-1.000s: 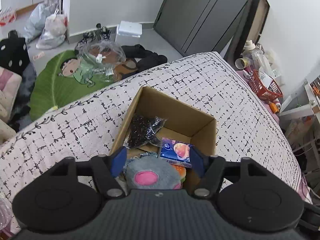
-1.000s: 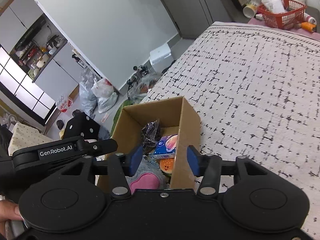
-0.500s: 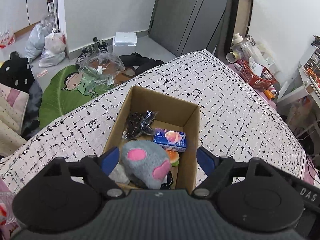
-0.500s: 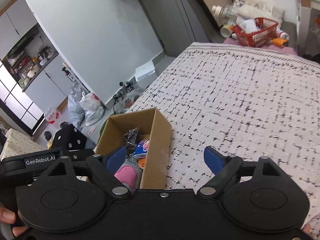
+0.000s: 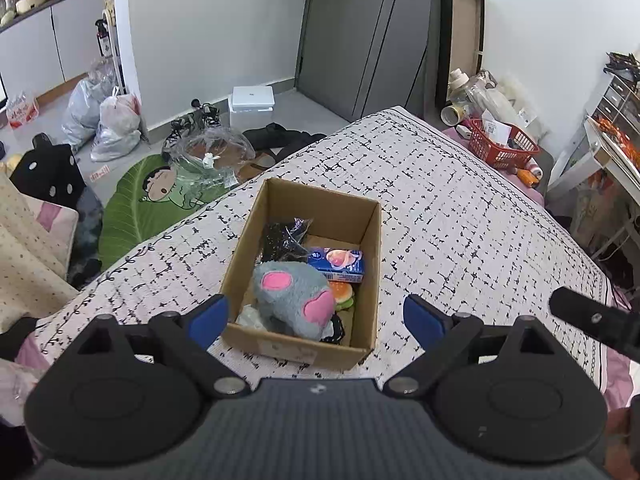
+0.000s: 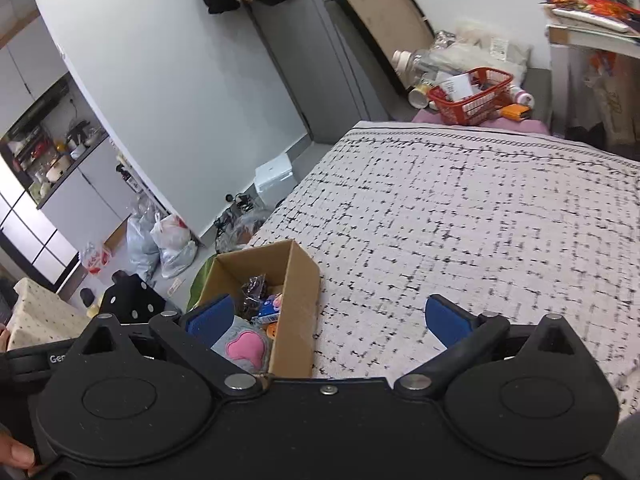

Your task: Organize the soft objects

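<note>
A cardboard box point(image 5: 370, 264) stands on the patterned bedspread point(image 5: 460, 216). Inside lie a grey plush with pink ears point(image 5: 294, 292), a blue packet point(image 5: 340, 263), a black crinkly bag point(image 5: 282, 236) and a small burger toy point(image 5: 343, 294). My left gripper point(image 5: 316, 318) is open and empty, above the box's near end. My right gripper point(image 6: 326, 320) is open and empty, to the right of the box point(image 6: 298, 300); the plush point(image 6: 242, 346) shows between its fingers.
A red basket point(image 5: 500, 146) with bottles sits past the bed's far corner. The floor at left holds a green leaf mat point(image 5: 136, 200), plastic bags point(image 5: 108, 120) and a white box point(image 5: 252, 104). The other gripper's bar point(image 5: 592, 320) shows at right.
Both grippers opened wide and pulled back and up from the box. The grey plush, held a second ago, now lies in the box.
</note>
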A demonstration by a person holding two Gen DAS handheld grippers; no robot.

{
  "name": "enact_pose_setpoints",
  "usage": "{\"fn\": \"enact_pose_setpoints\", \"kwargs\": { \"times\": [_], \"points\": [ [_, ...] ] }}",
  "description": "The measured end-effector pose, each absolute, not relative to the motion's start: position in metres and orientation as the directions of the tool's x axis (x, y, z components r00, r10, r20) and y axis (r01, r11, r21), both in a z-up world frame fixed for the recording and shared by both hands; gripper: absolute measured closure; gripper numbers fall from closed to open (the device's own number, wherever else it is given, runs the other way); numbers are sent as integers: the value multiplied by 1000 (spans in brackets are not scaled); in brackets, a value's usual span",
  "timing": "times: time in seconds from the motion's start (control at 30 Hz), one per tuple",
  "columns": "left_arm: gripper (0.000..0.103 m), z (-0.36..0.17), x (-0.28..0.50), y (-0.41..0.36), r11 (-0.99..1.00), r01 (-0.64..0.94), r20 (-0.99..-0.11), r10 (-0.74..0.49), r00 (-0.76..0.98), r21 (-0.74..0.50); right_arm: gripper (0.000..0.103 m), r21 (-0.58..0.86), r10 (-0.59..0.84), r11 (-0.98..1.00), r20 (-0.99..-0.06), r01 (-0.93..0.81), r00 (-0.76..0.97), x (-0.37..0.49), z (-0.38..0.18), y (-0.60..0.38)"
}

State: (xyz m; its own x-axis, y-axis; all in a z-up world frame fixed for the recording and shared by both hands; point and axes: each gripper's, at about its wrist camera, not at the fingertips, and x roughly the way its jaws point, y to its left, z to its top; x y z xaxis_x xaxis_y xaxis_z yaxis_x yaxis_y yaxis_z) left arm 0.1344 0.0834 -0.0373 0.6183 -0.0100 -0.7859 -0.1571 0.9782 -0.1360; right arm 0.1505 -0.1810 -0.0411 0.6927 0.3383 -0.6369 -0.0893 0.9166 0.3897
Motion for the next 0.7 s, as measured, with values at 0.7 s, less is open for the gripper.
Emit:
{"fn": "enact_pose_setpoints", "kwargs": {
  "times": [0.7],
  "points": [
    [1,-4,69,51,992,-109,-762,27,647,-58,0,287,260,953,-626,-93,735,78,-7,-203]
  ]
}}
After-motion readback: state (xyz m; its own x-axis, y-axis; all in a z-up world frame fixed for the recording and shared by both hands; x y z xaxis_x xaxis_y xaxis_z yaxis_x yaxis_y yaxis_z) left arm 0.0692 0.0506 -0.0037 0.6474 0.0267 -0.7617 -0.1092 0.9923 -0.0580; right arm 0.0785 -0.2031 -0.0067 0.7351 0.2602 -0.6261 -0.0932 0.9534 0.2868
